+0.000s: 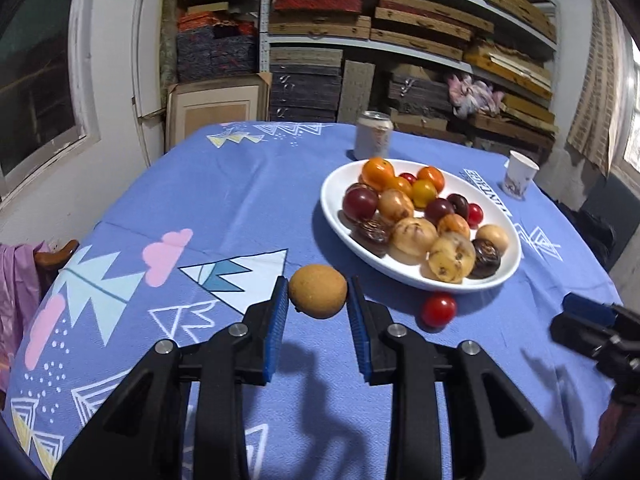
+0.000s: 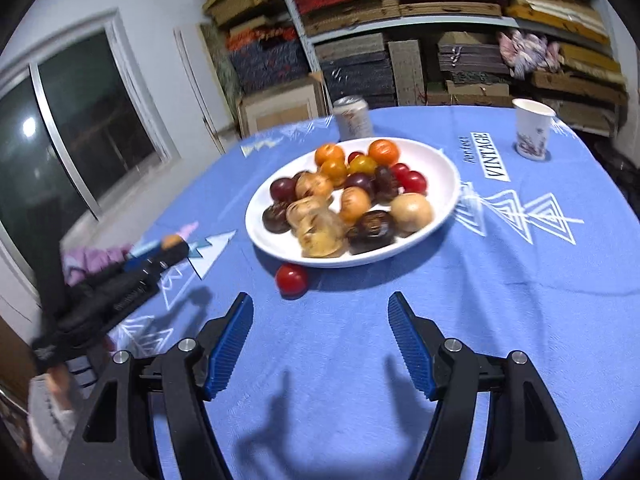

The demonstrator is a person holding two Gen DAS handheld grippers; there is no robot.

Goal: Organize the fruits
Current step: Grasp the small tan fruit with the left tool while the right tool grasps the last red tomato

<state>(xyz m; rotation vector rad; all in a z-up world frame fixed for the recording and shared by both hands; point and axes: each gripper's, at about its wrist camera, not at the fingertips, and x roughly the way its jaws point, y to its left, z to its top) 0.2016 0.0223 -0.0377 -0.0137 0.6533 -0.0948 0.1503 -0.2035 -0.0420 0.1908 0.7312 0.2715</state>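
Left tongs (image 1: pixel 318 300) are clamped on a tan round fruit (image 1: pixel 318 297), pads pressing each side, the fruit apparently lifted off the blue cloth. It sits at about 7 o'clock from the white plate (image 1: pixel 332 216), near the rim but apart from it. Right tongs (image 2: pixel 320 320) stand wide apart with nothing between them, aimed at a loose red cherry tomato (image 2: pixel 292 279) on the counter (image 2: pixel 520 320), just beside the plate rim at 7 o'clock.

Risks: the grip is only at the pad tips and the fruit is round and smooth, so a tilt or jerk could squirt it out and let it roll off the counter. The plate is already heaped; dropping the fruit on the pile could knock others over the low rim. The tomato is soft and round, so a hard squeeze could burst it and a glancing touch could send it rolling under the rim. Both tongs work the same corner, so they could collide. The can (image 1: pixel 373 134) and paper cup (image 1: pixel 519 174) stand behind the plate, out of the way unless a reach overshoots.

Hard to tell: fruit kinds on the plate are blurred in the right view. The fruit's underside is hidden. In the right view the left tongs are a dark smear at 9 o'clock.
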